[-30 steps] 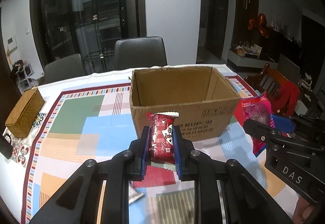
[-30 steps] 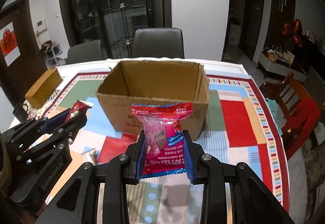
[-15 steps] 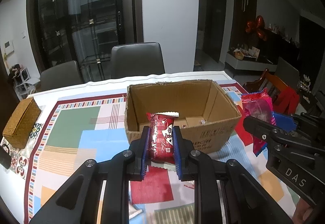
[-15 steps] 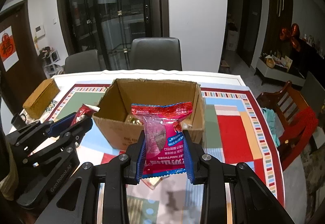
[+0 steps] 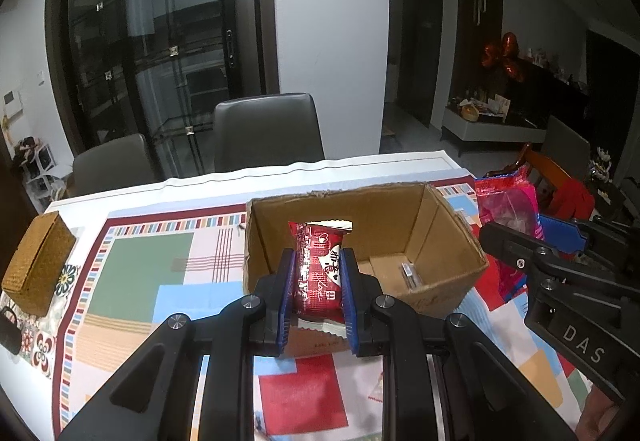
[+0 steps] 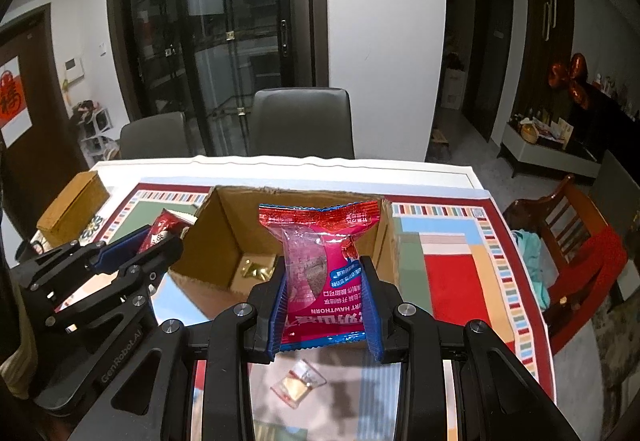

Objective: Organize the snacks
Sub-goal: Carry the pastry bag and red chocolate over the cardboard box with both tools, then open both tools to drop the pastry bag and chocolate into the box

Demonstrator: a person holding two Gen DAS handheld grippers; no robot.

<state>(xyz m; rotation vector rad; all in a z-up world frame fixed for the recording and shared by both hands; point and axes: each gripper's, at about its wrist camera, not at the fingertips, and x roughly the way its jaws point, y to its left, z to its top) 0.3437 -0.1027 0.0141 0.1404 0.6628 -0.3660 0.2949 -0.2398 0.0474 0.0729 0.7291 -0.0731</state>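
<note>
My left gripper (image 5: 318, 281) is shut on a red snack packet (image 5: 318, 269) and holds it above the near wall of an open cardboard box (image 5: 440, 217). My right gripper (image 6: 324, 297) is shut on a pink-red hawthorn snack bag (image 6: 320, 265), held over the box's (image 6: 224, 225) near edge. The right gripper and its bag (image 5: 508, 209) also show at the right of the left wrist view. The left gripper and its packet (image 6: 162, 233) show at the left of the right wrist view. Small wrapped snacks (image 6: 254, 269) lie inside the box.
The box stands on a table with a colourful patchwork cloth (image 5: 140, 273). A woven box (image 5: 38, 261) sits at the left edge. A small gold-wrapped candy (image 6: 298, 387) lies on the table under my right gripper. Grey chairs (image 5: 268, 133) stand behind; a wooden chair (image 6: 568, 225) is at right.
Both grippers have risen and moved forward with their snacks. The box's inside now shows from above, where earlier I faced its front wall.
</note>
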